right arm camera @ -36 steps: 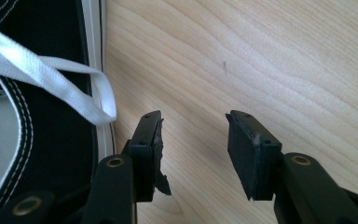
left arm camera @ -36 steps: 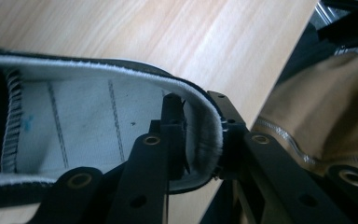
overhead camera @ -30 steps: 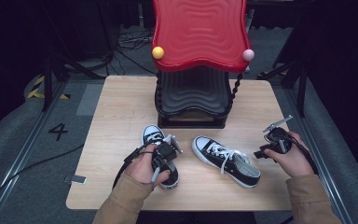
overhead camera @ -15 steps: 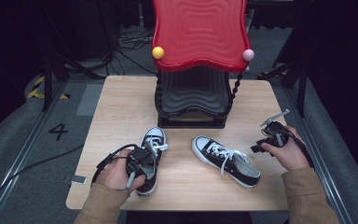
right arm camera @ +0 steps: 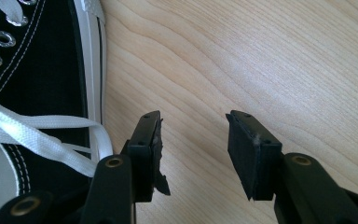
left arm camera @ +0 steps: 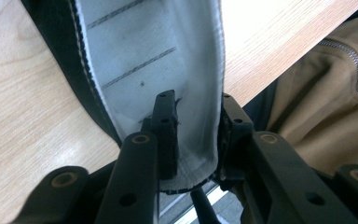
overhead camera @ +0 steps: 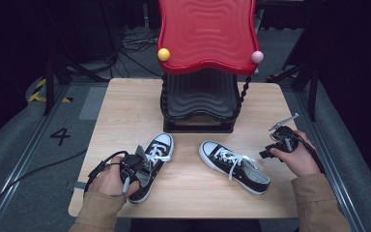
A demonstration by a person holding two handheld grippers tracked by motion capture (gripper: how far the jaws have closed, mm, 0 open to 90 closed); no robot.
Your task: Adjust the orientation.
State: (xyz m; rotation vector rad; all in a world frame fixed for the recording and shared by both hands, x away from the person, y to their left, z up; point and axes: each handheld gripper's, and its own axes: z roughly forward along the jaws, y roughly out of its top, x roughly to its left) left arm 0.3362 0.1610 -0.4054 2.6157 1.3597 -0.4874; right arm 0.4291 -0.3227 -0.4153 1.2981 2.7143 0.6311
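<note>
My left gripper (overhead camera: 134, 166) has dragged the left shoe (overhead camera: 150, 164) to the worktop's (overhead camera: 125, 111) near edge, fingers clenched on its heel; right gripper (right arm camera: 193, 154) hovers released beside the other shoe (overhead camera: 234, 166)

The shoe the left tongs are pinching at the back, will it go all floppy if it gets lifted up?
Probably a bit. The left tongs grip only the thin cloth heel wall of the left shoe, which looks soft, so it may bend. The rubber sole likely keeps its shape, and the toe would probably droop down. Its loose laces could dangle.

High view overhead; gripper cams close-up (sharing table (overhead camera: 125, 111)).
</note>
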